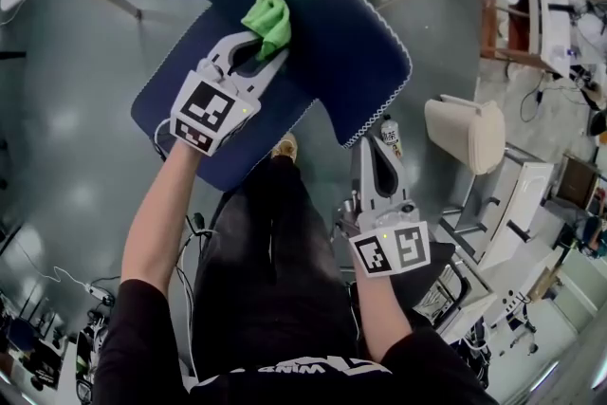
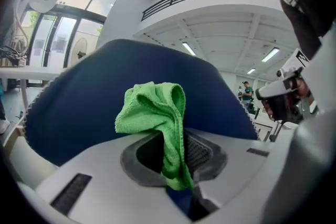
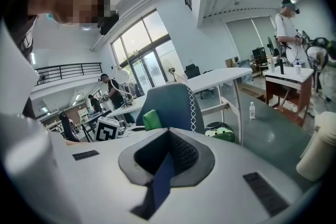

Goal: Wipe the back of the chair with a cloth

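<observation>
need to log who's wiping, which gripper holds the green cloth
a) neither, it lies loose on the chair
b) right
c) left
c: the cloth is pinched between the fingers of the left gripper on the chair, while the right gripper is shut on nothing beside the chair.
</observation>
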